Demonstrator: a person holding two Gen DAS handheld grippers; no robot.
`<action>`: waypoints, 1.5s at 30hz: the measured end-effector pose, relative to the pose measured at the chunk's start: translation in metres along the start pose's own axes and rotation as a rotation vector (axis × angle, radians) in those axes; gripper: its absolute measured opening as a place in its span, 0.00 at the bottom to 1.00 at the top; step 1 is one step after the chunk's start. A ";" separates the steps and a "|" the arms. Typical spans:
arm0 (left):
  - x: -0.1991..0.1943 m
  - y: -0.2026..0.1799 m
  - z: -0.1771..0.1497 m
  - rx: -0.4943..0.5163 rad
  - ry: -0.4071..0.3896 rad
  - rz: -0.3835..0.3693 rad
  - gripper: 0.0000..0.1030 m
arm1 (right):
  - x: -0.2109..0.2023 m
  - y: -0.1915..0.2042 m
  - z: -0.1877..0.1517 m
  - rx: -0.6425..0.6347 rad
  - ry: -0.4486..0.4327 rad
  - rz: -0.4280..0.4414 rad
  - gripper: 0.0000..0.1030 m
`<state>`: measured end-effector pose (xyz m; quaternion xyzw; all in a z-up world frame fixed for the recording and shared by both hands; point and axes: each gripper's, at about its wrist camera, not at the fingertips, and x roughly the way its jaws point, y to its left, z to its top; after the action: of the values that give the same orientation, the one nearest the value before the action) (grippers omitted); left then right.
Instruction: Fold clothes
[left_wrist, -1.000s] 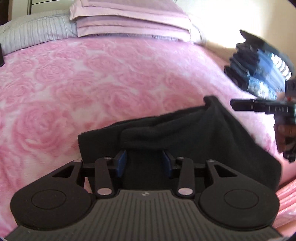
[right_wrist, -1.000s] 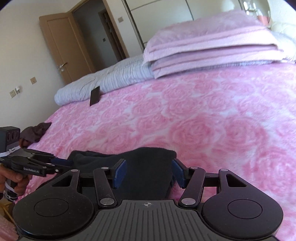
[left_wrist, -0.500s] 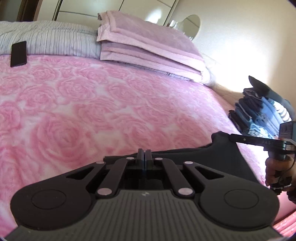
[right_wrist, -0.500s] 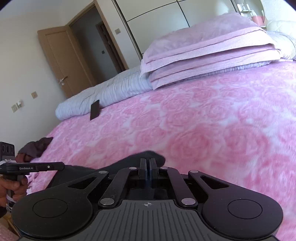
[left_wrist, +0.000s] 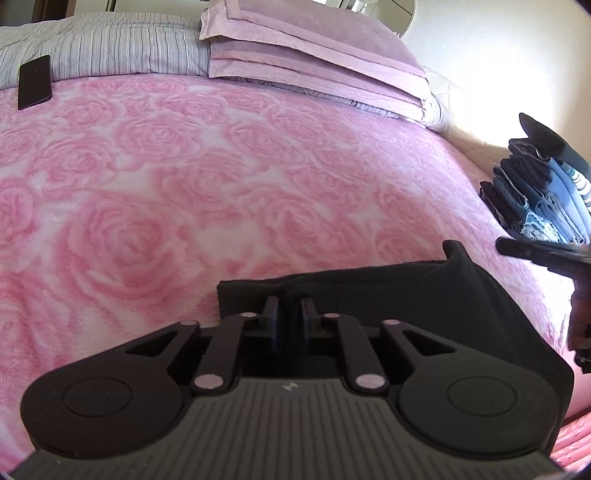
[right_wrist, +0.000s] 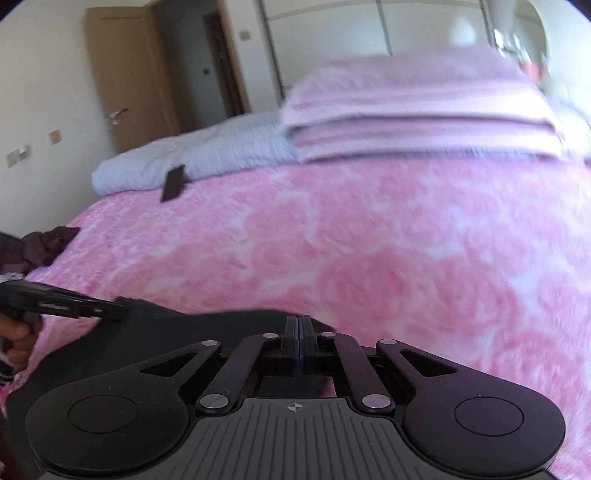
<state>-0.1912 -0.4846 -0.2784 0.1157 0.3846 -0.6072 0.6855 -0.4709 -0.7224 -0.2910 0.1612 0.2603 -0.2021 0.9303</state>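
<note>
Both the left gripper (left_wrist: 290, 314) and right gripper (right_wrist: 300, 334) pinched the black garment (left_wrist: 424, 295)'s 12 o'clock edge; folding looked half done, finished stack (left_wrist: 535, 199) at 2 o'clock

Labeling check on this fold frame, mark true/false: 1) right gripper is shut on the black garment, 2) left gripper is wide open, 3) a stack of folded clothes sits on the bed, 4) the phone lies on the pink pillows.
1) True: the right gripper is shut on the black garment.
2) False: the left gripper shows only a narrow gap, pinching the garment's edge.
3) True: the folded clothes sit at the bed's right side.
4) False: the phone leans on the striped grey bedding, beside the pink pillows.
</note>
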 end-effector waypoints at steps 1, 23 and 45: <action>-0.002 -0.001 -0.001 -0.002 -0.002 0.003 0.13 | 0.002 0.008 -0.001 -0.025 0.006 0.009 0.02; 0.020 0.008 0.009 -0.014 0.002 -0.031 0.05 | 0.082 0.044 0.004 -0.148 0.179 0.052 0.40; -0.093 -0.056 -0.089 0.226 -0.024 0.039 0.12 | -0.048 0.130 -0.077 -0.036 0.082 0.122 0.41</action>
<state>-0.2738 -0.3726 -0.2594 0.1923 0.3032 -0.6347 0.6843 -0.4807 -0.5648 -0.3019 0.1682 0.2916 -0.1335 0.9321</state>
